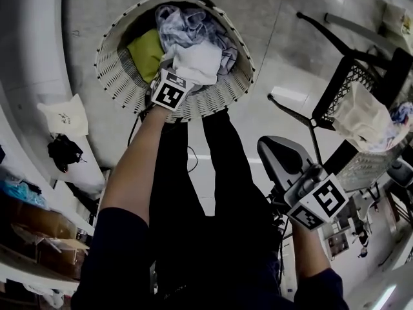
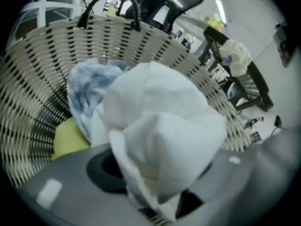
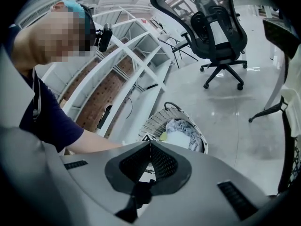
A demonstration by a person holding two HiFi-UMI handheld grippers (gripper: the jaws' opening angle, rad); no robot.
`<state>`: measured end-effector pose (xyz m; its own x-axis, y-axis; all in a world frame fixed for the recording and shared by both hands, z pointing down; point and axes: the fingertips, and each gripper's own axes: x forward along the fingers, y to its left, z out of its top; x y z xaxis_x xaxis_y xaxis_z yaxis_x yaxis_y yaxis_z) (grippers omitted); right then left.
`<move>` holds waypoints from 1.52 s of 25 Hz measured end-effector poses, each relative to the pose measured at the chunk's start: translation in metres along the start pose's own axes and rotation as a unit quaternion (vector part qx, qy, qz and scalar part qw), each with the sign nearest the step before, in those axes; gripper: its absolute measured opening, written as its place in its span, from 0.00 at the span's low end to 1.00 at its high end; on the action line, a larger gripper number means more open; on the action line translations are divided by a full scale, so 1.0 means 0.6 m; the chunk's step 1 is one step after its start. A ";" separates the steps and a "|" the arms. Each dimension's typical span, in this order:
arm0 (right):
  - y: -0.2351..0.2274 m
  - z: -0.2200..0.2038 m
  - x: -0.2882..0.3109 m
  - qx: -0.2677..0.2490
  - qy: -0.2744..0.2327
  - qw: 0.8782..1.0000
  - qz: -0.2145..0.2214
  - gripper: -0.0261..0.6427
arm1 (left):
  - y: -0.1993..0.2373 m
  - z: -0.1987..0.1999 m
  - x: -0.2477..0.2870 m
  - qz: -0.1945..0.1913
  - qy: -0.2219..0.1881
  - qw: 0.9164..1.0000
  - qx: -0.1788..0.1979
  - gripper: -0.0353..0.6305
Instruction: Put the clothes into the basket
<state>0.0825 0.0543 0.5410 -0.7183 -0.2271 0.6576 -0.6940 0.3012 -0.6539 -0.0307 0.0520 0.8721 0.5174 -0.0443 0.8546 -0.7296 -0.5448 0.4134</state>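
A round white wicker basket stands on the floor in front of me, holding a yellow-green cloth and a blue-and-white garment. A white garment lies on top of them. My left gripper reaches down into the basket with its tips under that white garment. In the left gripper view the white garment is bunched loosely between the parted jaws of the left gripper. My right gripper hangs at the right, away from the basket, shut and empty.
A black wire rack with pale clothes stands at the right, above a wire basket. White shelving runs along the left, with a white cloth and a black item. An office chair stands farther off.
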 end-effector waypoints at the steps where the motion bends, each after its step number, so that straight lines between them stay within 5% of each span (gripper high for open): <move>1: 0.005 0.004 0.001 -0.002 -0.001 1.000 0.003 0.05 | -0.002 0.001 -0.011 0.001 -0.005 1.000 -0.002 0.49; 9: 0.071 0.057 0.011 -0.029 -0.016 0.999 0.030 0.05 | 0.005 0.032 -0.144 0.016 -0.056 0.997 -0.042 0.56; 23: 0.205 0.150 -0.022 -0.083 -0.047 0.993 0.064 0.05 | -0.056 0.086 -0.361 0.038 -0.130 0.989 -0.058 0.69; 31: 0.253 0.177 -0.052 -0.077 -0.060 0.992 0.082 0.05 | -0.108 0.127 -0.446 0.056 -0.153 0.987 -0.010 0.69; 38: 0.284 0.207 -0.081 -0.120 -0.081 0.986 0.086 0.05 | -0.143 0.163 -0.527 0.071 -0.174 0.982 -0.012 0.69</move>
<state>-0.0068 0.0014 0.3511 -0.8362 -0.2926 0.4638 -0.5436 0.5538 -0.6307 -0.0881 0.0306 0.5357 0.5285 -0.4047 0.7463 -0.8137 -0.4923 0.3092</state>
